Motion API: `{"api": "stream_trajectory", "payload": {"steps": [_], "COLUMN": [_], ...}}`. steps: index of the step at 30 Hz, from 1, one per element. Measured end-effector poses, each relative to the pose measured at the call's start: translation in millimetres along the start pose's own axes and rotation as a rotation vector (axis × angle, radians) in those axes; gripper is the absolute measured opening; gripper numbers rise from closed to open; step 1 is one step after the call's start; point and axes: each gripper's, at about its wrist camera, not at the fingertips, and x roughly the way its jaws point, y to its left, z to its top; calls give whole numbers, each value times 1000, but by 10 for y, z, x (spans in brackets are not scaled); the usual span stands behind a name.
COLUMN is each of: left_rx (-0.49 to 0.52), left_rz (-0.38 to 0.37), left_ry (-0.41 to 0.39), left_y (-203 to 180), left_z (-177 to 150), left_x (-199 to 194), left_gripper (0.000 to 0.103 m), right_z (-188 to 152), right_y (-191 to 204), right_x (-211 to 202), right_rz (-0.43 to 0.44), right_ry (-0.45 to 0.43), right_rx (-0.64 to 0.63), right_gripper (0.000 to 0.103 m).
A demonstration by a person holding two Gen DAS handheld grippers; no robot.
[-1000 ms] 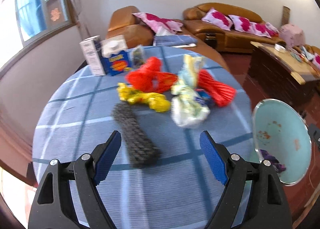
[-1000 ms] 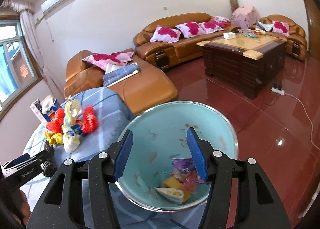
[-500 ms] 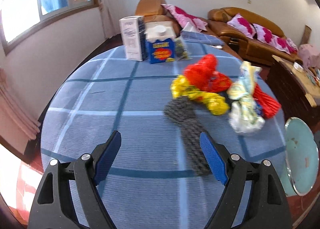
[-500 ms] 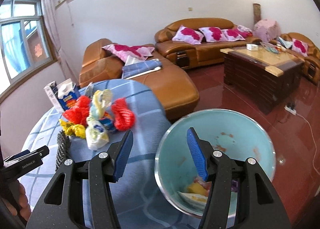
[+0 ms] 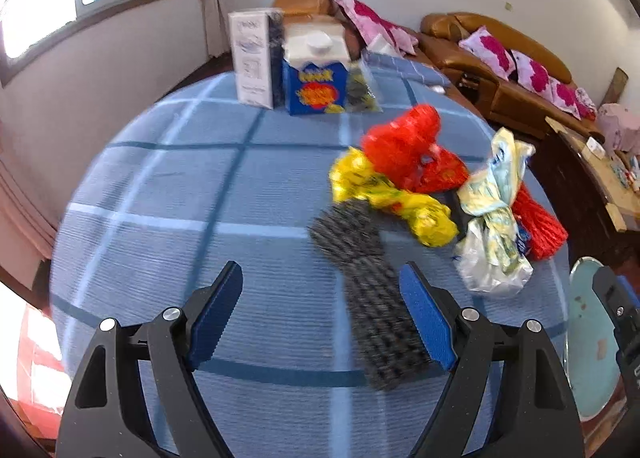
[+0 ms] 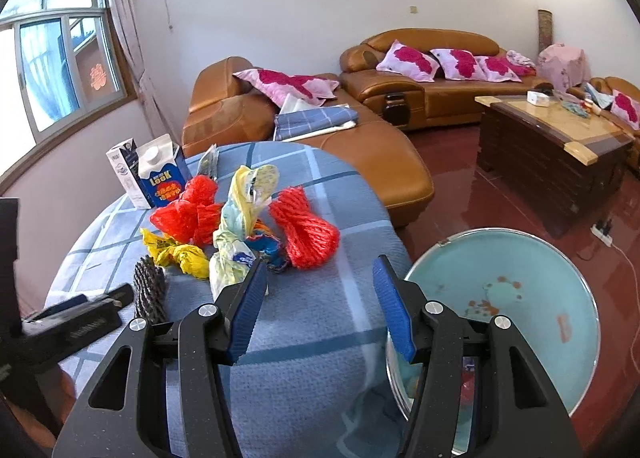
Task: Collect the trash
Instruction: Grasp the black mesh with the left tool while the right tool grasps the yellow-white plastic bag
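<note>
Both grippers are empty and between pickups: the step in hand looks like reaching for the next piece of trash on the table [image 5: 168,194], with the bin [image 6: 532,298] standing just off the table's edge at 4 o'clock in the right wrist view.

The left gripper [image 5: 320,314] has its jaws spread wide with nothing between the pads; the dark mesh strip [image 5: 372,298] lies on the cloth just inside its right jaw, running toward 12 o'clock. The right gripper [image 6: 318,298] holds its jaws about half open, also gripping nothing, over bare cloth beside the bin.

The likely next move is for the left jaws to centre over the dark strip, drop and close across its narrow width. It is long, flat and knobbly, so a grip near its middle should keep it from drooping.

Beyond it, at 1 o'clock, sits the pile: a crinkled yellow wrapper [image 5: 392,198], a red plastic bag [image 5: 408,146], a pale twisted bag [image 5: 492,226], all thin and slippery, and a coil of red rope [image 6: 306,232], ribbed and springy.

At 12 o'clock stand a blue carton [image 5: 314,78] and a white box [image 5: 252,58], rigid and upright; whether they count as trash I cannot tell
</note>
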Motion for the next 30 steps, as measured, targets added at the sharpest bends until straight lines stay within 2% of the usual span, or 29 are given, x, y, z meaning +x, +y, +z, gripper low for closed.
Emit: {"api": "stream_trajectory", "payload": {"steps": [2,4,6,8,10,12,18,26,27,28,30], "left_rx": [4,23,20,2,7,13,-10,-15,-17,-18,-21], "left_rz": [-1,10,-1,-24,-24,-29,-36,-7,-4,-1,2], "left_ry": [22,34,60,76,69,63,47,-13,-13,-9,-5], "left_y": [-73,-125,-109,-63,-37,-1,209,469,484,499,507], "left_z": [-18,-47,-70,-84,-85,-79,-37,67,66,63,42], "left_x": [79,152,225,274,273,264,198,-25,-33,-37,-51], "left_gripper": [78,72,58,56,49,33,26,26,26,26,26], "right_z": [5,4,5,15,25,34,41,32,31,25,13], "right_y": [8,18,41,76,129,198,337,535,543,551,568], "right_x": [21,36,67,116,179,257,460,711,731,758,778], "right_rz": [4,12,25,45,69,99,129,133,132,130,139], "right_ry": [6,11,18,32,48,68,127,201,207,214,223], "right_rx": [0,-1,-3,0,4,8,34,15,13,8,-5], "right_gripper": [56,54,53,53,53,53,54,53,49,37,32]}}
